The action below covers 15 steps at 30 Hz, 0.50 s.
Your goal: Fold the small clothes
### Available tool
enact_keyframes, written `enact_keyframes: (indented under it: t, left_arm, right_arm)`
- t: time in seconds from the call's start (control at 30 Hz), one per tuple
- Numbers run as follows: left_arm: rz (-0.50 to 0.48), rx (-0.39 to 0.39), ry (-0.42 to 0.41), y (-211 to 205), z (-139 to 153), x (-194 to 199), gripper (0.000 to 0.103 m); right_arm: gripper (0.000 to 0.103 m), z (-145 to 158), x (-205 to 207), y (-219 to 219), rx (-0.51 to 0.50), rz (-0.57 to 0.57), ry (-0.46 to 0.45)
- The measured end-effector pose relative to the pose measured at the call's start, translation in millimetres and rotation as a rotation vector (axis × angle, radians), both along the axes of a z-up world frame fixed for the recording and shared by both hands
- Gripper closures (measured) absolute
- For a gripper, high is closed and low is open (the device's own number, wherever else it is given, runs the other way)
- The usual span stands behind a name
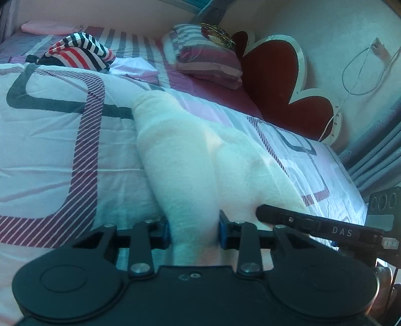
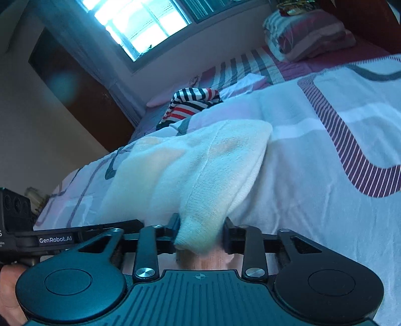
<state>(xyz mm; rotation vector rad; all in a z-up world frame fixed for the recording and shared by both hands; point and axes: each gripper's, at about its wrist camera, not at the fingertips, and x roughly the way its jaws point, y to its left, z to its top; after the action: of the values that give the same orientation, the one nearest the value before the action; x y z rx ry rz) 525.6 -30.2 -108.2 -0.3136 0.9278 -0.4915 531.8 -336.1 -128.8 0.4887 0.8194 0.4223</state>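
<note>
A small cream knitted garment (image 1: 190, 155) lies stretched over the patterned bedspread (image 1: 62, 150). My left gripper (image 1: 194, 229) is shut on one end of it, the cloth bunched between the blue pads. My right gripper (image 2: 201, 234) is shut on another part of the same garment (image 2: 200, 160), which drapes away from it toward the bed. The right gripper's finger (image 1: 313, 220) shows in the left wrist view, just right of the left gripper. The left gripper's body (image 2: 50, 238) shows at the left of the right wrist view.
A striped red, white and black garment (image 1: 80, 54) lies crumpled at the far side of the bed, also in the right wrist view (image 2: 193, 102). A folded striped pillow (image 1: 205, 55) rests by the red flower-shaped headboard (image 1: 280, 72). A window (image 2: 140, 22) and a dark door (image 2: 75, 87) are behind.
</note>
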Motion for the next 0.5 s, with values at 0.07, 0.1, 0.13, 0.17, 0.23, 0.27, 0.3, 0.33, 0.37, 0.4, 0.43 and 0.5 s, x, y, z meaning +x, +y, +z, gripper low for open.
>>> enact_keyframes:
  t: [0.07, 0.1, 0.13, 0.17, 0.23, 0.27, 0.3, 0.33, 0.37, 0.4, 0.43, 0.5]
  left_arm:
    - [0.0, 0.005, -0.006, -1, 3, -2, 0.073]
    - [-0.001, 0.007, -0.012, -2, 5, -3, 0.073]
    - [-0.001, 0.005, -0.017, -1, 7, -4, 0.074]
    - [-0.004, 0.001, -0.019, 0, 9, -5, 0.075]
    - [-0.011, -0.006, -0.027, 1, 12, -8, 0.075]
    - [-0.016, -0.01, -0.031, 3, 15, -10, 0.075]
    - [-0.02, -0.011, -0.034, 4, 17, -12, 0.075]
    - [-0.025, -0.012, -0.038, 5, 20, -14, 0.075]
    - [-0.027, -0.015, -0.038, 8, 22, -17, 0.075]
    - [-0.028, -0.022, -0.038, 11, 24, -21, 0.075]
    - [-0.032, -0.029, -0.039, 15, 27, -25, 0.075]
    - [-0.034, -0.038, -0.047, 24, 32, -33, 0.075]
  right_arm:
    - [0.075, 4, -1, 4, -0.02, -0.001, -0.004]
    - [0.075, 6, -3, 6, -0.033, 0.0, -0.011]
    - [0.075, 8, -4, 8, -0.04, -0.001, -0.018]
    - [0.075, 10, -5, 9, -0.043, -0.002, -0.022]
    - [0.075, 13, -8, 12, -0.043, -0.005, -0.029]
    - [0.075, 15, -11, 13, -0.041, -0.007, -0.033]
    - [0.075, 18, -13, 12, -0.042, -0.006, -0.037]
    - [0.075, 20, -16, 12, -0.045, -0.004, -0.042]
    - [0.075, 23, -18, 13, -0.047, -0.004, -0.046]
    - [0.075, 27, -21, 15, -0.044, -0.004, -0.05]
    - [0.075, 31, -24, 17, -0.043, -0.002, -0.055]
    - [0.075, 39, -32, 24, -0.047, 0.005, -0.066]
